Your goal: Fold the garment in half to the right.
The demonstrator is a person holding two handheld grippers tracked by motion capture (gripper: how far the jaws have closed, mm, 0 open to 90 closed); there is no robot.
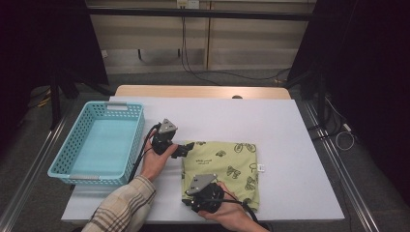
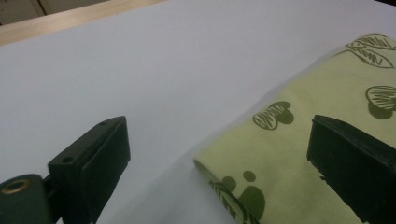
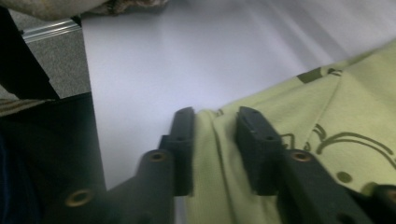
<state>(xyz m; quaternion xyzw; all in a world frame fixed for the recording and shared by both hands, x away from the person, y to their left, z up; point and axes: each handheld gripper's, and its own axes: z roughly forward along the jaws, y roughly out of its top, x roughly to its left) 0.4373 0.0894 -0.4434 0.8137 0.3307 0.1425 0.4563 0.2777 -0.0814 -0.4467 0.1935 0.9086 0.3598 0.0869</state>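
A folded yellow-green cloth (image 1: 227,164) with dark prints lies flat on the white table (image 1: 270,121), near its front edge. My left gripper (image 1: 186,148) rests at the cloth's far left corner, open. In the left gripper view, one jaw stands over bare table and the other over the cloth (image 2: 299,154), with the corner between them (image 2: 217,140). My right gripper (image 1: 186,201) is at the cloth's near left corner, pointing left. In the right gripper view its jaws (image 3: 215,126) pinch a raised ridge of the cloth's edge (image 3: 327,112).
A light blue plastic basket (image 1: 72,140) stands on the table's left side, beside the left hand, with nothing inside. A plaid sleeve (image 1: 121,208) comes in at the bottom left. Bare table extends behind and to the right of the cloth.
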